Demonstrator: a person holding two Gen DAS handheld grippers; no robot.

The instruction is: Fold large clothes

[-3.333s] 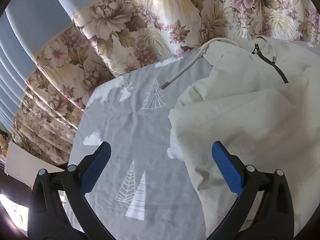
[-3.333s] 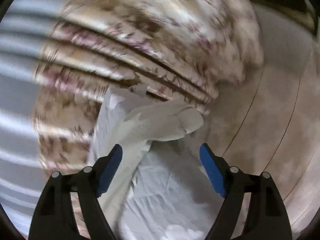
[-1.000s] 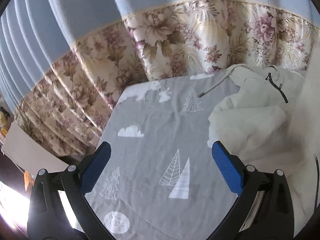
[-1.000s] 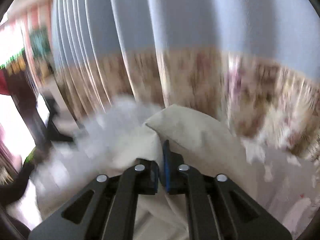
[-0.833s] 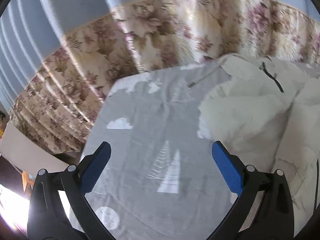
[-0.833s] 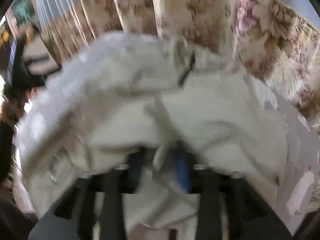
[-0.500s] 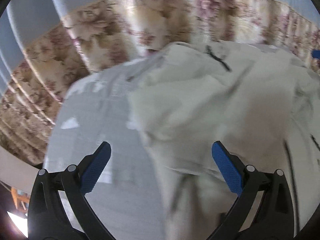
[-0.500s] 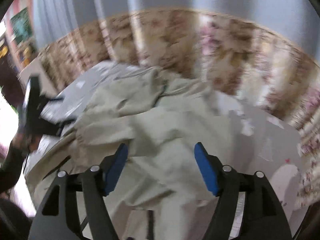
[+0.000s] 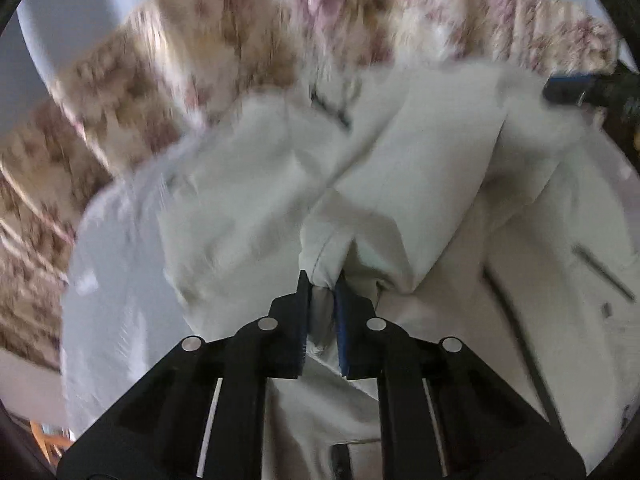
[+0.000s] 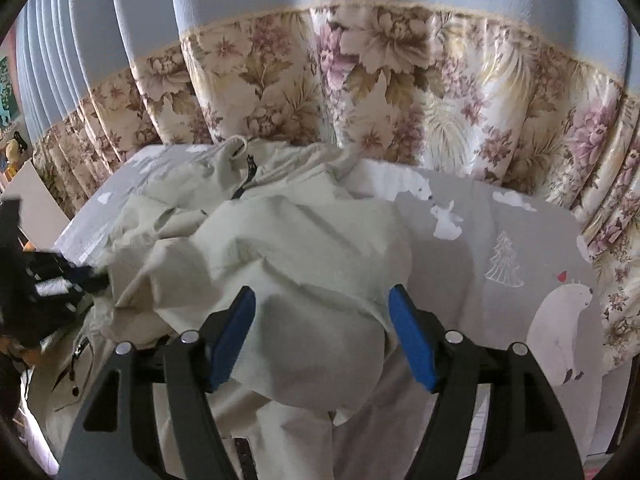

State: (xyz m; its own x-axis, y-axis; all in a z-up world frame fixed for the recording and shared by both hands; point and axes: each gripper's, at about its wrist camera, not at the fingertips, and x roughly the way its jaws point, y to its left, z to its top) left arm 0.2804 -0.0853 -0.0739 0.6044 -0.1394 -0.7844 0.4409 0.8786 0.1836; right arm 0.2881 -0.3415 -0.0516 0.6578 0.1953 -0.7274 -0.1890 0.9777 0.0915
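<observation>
**Left gripper pinches a fold of the cream garment; right gripper stands open over it**

The cream jacket (image 10: pixel 288 248) lies heaped across the middle of a grey sheet (image 10: pixel 500 216) printed with white trees, clouds, rabbits and polar bears. In the right wrist view the bare sheet runs from 1 to 4 o'clock of the heap, open as far as its edge, where it meets the floral curtain (image 10: pixel 360 80). A narrower strip of sheet shows at 10 o'clock, beside a pale board (image 10: pixel 36 204) leaning at the far left.

The left gripper (image 9: pixel 322 284) has just closed its jaws to a narrow gap, and a bunched fold of the jacket (image 9: pixel 340 184) sits pressed between the pads. That view is blurred; the cloth fills it from 9 to 4 o'clock, with the curtain (image 9: pixel 280 28) above at 12. The same gripper shows as a dark blurred shape at 9 o'clock in the right wrist view.

The right gripper (image 10: pixel 322 300) has its jaws wide; a rounded bulge of cloth lies between the blue pads (image 10: pixel 234 336), which do not press on it. The jacket's dark zip pull (image 10: pixel 250 172) and a drawcord loop (image 10: pixel 238 146) lie at 11 o'clock near the sheet's far edge.

No containers are in view. Above the curtain's floral band hang plain blue pleats (image 10: pixel 240 0).
</observation>
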